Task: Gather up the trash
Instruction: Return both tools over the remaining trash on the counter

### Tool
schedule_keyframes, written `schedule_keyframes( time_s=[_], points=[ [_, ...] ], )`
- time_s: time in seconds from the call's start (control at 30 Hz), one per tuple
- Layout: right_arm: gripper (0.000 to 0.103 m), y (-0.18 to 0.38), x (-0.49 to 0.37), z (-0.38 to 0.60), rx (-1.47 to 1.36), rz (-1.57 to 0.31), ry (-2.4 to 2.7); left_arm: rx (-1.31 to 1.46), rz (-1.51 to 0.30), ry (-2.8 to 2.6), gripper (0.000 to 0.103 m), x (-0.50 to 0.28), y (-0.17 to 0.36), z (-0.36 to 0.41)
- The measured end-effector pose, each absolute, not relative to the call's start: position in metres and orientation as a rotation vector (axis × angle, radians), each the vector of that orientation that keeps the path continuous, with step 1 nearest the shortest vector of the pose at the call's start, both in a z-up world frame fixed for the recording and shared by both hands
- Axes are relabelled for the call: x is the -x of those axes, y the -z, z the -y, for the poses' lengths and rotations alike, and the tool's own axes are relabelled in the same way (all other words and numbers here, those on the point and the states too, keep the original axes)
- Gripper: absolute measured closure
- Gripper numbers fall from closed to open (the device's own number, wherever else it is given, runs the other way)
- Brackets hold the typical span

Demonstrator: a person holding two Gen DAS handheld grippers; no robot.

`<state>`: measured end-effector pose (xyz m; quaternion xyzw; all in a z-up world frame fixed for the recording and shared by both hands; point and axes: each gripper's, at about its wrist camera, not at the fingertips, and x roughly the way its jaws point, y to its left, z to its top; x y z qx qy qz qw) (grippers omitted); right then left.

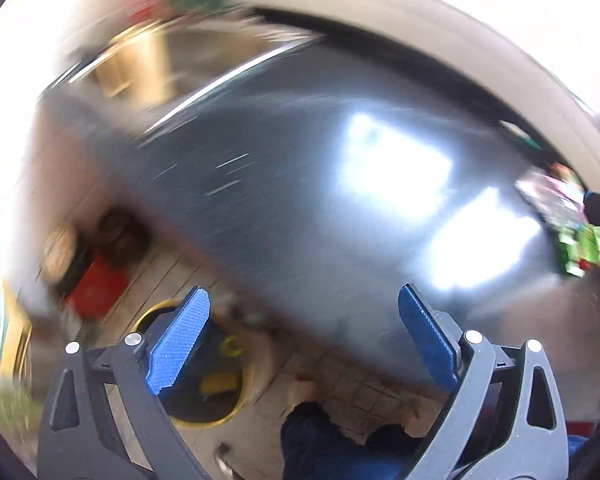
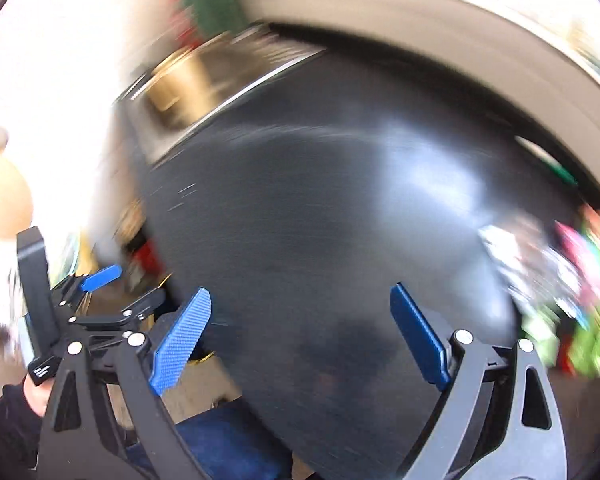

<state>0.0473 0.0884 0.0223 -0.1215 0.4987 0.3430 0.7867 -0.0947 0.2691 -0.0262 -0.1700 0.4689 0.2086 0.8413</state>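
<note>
Both views are smeared by motion. My left gripper (image 1: 303, 292) stands open with nothing between its blue pads, over the near edge of a dark table (image 1: 300, 180). Below it on the floor is a yellow-rimmed bin (image 1: 242, 400) with yellowish scraps inside. A pile of colourful wrappers (image 1: 564, 220) lies at the table's right end. My right gripper (image 2: 300, 290) is open too and holds nothing, above the dark table (image 2: 300, 200), with the colourful wrappers (image 2: 572, 280) to its right. The left gripper (image 2: 120, 288) shows at the left of the right wrist view, held by a hand (image 2: 36, 394).
A red box (image 1: 96, 288) and round brownish things sit on the tiled floor left of the bin. A person's legs in blue trousers (image 1: 320, 440) are near the table edge. A blurred wooden piece (image 1: 140, 60) stands beyond the table's far left.
</note>
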Motion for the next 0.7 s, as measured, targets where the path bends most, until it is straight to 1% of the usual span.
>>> schedule_keyframes(
  time_s=[0.1,0.2,0.33,0.5,0.7],
  points=[
    [0.015,-0.034,-0.065,-0.005,0.155,-1.046,-0.570,0.280,-0.980,-0.269,0.010,0.038,0.008,-0.212],
    [0.015,-0.040,-0.074,0.062,0.061,-1.031,-0.444,0.230,-0.993,-0.141,0.010,0.000,-0.002,-0.159],
    [0.015,-0.046,-0.075,0.142,-0.035,-1.015,-0.318,0.194,-1.012,-0.016,0.010,-0.029,-0.011,-0.094],
    [0.015,-0.045,-0.066,0.195,-0.100,-1.012,-0.251,0.143,-1.046,0.073,0.010,-0.050,-0.010,-0.033],
    [0.015,-0.040,-0.065,0.215,-0.113,-1.029,-0.261,0.116,-1.068,0.084,0.010,-0.063,-0.005,-0.008]
  ],
)
